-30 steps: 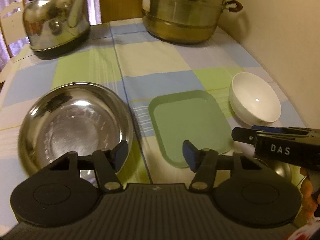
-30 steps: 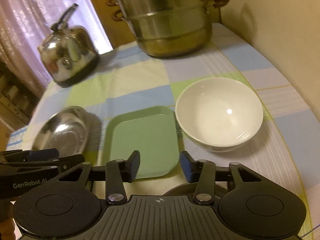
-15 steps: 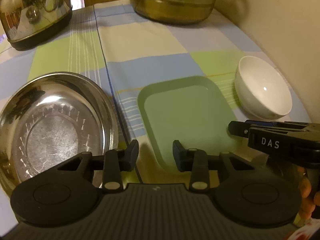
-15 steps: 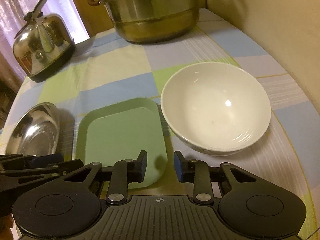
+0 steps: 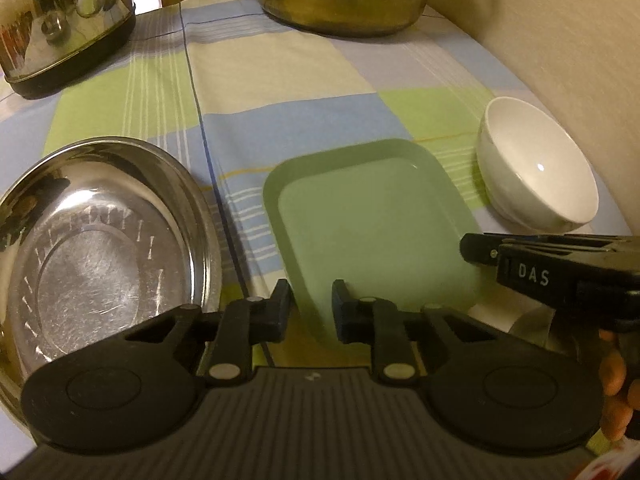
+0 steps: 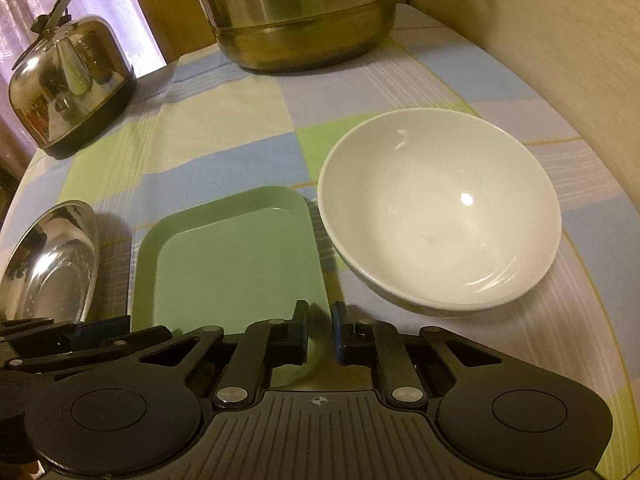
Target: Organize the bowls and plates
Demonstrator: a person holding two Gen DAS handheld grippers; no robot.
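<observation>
The checked cloth (image 6: 224, 132) covers the surface. Taking the green tray (image 5: 372, 220) as landmark: the steamer pot (image 6: 300, 20) stands far behind it, the kettle (image 6: 68, 88) behind and to its left. The steel dish (image 5: 100, 240) lies just left of the tray, the white bowl (image 6: 440, 208) just right. The left tongs (image 5: 311, 306) straddle the tray's near-left corner, narrowly parted, not visibly gripping. The right tongs (image 6: 320, 330), over its near-right corner, are almost closed on nothing.
</observation>
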